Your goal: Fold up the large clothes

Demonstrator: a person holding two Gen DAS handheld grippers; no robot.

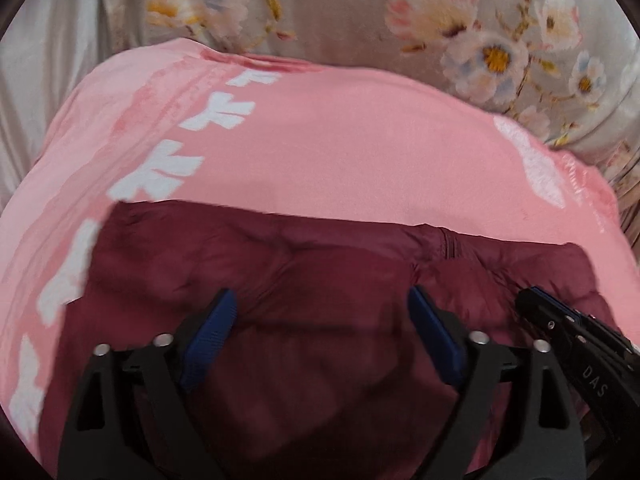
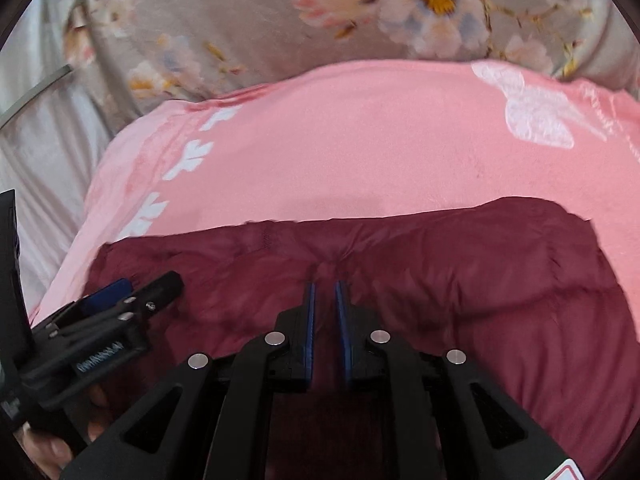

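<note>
Left gripper (image 1: pixel 322 300): I see my jaws spread wide over the maroon padded jacket (image 1: pixel 280 320), blue pads clear of the cloth, nothing between them.
Right gripper (image 2: pixel 325 292): my jaws stand only a narrow slit apart; nothing is pinched between the pads, though a pucker of jacket fabric sits just beyond the tips.
Hidden or cut off: the jacket's near part runs under both grippers and out of the bottom of each view; motion blur softens its edges, so I cannot make out sleeves or collar.
Hand (image 2: pixel 44 448): fingers on the left gripper's handle show at the lower left of the right view, partly cut off.
Jacket: lies folded and puffy along the near edge of the pink blanket (image 1: pixel 360 152), its far edge roughly straight, with a short seam showing there.
Surface: the pink blanket carries a strip of white shapes along its left edge and a white motif toward its far right corner.
Beyond: a grey floral bedcover (image 2: pixel 240 20) lies past the blanket's far edge.
</note>
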